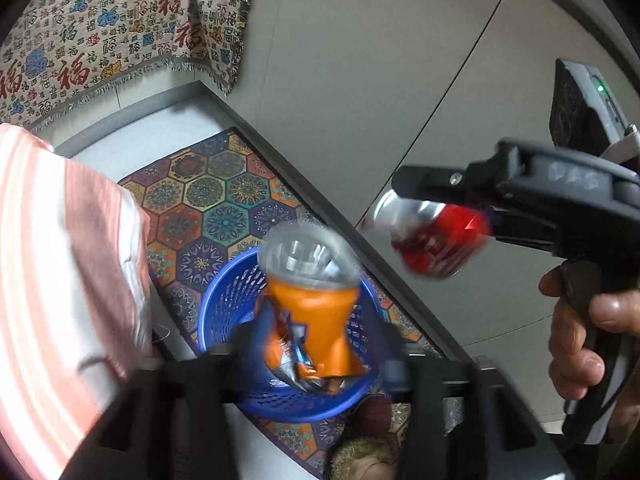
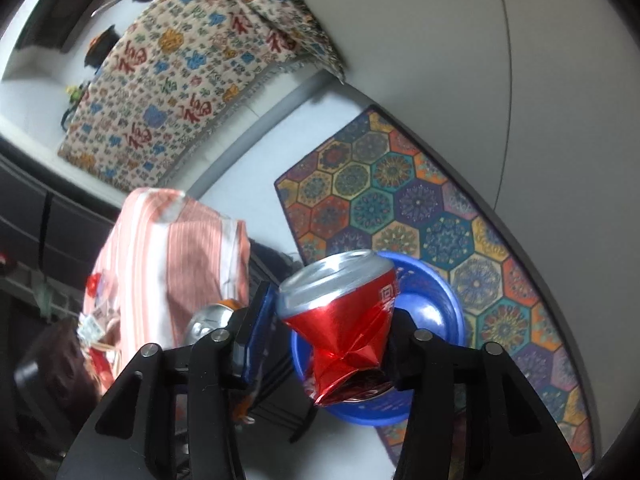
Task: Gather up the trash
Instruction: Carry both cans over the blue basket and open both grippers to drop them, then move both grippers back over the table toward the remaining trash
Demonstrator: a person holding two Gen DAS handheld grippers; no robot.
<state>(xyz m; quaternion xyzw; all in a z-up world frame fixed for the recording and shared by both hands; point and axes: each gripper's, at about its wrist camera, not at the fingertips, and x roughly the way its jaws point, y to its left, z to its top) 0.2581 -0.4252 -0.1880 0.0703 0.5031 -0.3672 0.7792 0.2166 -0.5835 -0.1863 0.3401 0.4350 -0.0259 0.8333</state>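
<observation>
Both grippers carry a crushed can above the floor. Our left gripper [image 1: 316, 354] is pinching an orange soda can [image 1: 310, 320], dented at its waist, silver end pointing forward and blurred. Our right gripper [image 2: 340, 344] is clamped on a red soda can [image 2: 348, 312], squeezed to a narrow waist between the fingers, its silver top with the pull-tab opening tilted up and to the left. From the left wrist view we also see that red can [image 1: 432, 236] out to the right, pinched in the other tool, with our right hand [image 1: 588, 344] wrapped around the handle.

Below both cans sits a blue perforated plastic basket [image 1: 224, 300], round and open-topped. Through the right wrist view the blue basket [image 2: 436, 300] shows behind the red can; we cannot tell what, if anything, lies in it, since the cans cover most of its inside.

The basket stands on a mat with colourful hexagon patterns [image 2: 420, 200], laid on pale grey floor [image 1: 380, 60]. A pink-and-white striped cloth [image 2: 176, 256] hangs close on the left, just beside the left tool. Farther off, a fringed cream cloth printed with red characters [image 2: 180, 80] drapes over a low platform.
</observation>
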